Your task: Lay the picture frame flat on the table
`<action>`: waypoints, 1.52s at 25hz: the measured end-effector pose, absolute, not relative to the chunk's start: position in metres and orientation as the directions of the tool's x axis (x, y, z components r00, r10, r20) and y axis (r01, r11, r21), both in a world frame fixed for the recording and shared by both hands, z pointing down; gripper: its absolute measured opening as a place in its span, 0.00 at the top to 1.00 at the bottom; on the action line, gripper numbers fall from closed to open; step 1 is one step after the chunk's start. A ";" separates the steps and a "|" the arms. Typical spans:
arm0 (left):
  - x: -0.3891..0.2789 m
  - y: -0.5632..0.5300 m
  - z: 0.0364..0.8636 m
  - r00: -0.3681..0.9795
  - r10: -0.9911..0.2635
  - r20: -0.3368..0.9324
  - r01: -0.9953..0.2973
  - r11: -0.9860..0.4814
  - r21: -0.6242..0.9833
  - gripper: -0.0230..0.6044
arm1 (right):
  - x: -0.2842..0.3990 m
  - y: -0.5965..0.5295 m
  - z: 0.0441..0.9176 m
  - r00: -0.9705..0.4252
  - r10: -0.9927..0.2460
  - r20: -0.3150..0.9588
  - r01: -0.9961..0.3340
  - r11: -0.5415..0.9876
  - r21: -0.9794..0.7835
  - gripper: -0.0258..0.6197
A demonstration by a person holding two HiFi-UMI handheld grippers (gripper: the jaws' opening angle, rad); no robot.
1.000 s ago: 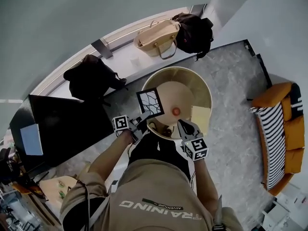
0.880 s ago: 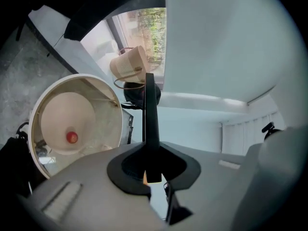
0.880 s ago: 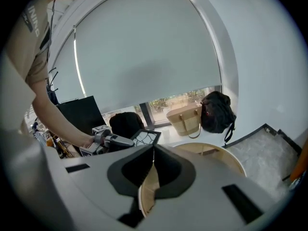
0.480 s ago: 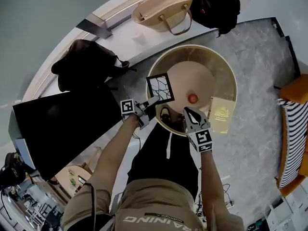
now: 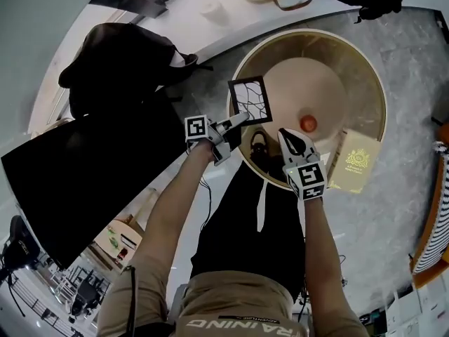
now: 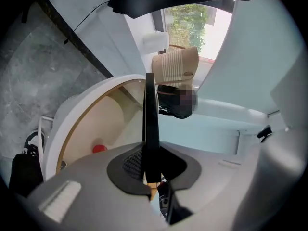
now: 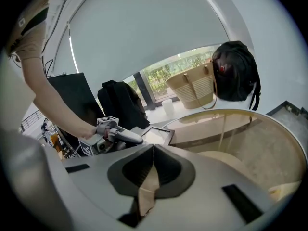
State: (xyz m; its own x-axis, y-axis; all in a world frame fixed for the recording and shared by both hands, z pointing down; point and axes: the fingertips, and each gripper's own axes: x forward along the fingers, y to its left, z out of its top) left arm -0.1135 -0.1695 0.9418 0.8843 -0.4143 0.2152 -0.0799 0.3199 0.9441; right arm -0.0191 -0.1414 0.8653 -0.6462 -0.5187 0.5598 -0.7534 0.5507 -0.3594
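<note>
The round desk (image 5: pixel 302 83) is carrying two items. A small red object (image 5: pixel 308 123) is lying on its beige top; a cream booklet (image 5: pixel 356 161) is lying at the rim.

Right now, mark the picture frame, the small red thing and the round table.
picture frame (image 5: pixel 250 100): head view, its patterned face.
small red thing (image 5: pixel 307 123): head view, its middle.
round table (image 5: pixel 280 51): head view, its gold band.

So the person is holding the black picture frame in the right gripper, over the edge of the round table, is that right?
Not quite. It is the left gripper that holds the black picture frame: the left gripper view shows the frame's edge clamped between its jaws. The right gripper is shut with nothing in it. The rest is right: the frame is over the edge of the round table.
</note>
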 end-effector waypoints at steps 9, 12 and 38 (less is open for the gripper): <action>-0.113 -0.166 0.966 0.859 -0.365 0.358 -0.259 0.293 0.920 0.84 | -0.022 -0.134 0.877 -0.659 -0.485 0.575 -0.740 0.556 -0.379 0.95; -0.114 -0.168 0.965 0.833 -0.345 0.432 -0.356 0.263 0.897 0.74 | -0.019 -0.131 0.878 -0.666 -0.477 0.574 -0.735 0.551 -0.396 0.95; -0.144 -0.165 0.967 0.484 -0.345 0.804 -0.833 0.100 0.545 0.51 | -0.021 -0.112 0.863 -0.701 -0.440 0.561 -0.697 0.587 -0.412 0.95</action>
State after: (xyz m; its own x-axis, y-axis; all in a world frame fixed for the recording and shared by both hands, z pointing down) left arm -0.1444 -0.1648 0.9672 0.4845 -0.3451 0.8038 -0.8327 0.0997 0.5447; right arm -0.0210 -0.1119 0.8633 -0.7013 -0.4403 0.5606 -0.6974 0.5867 -0.4116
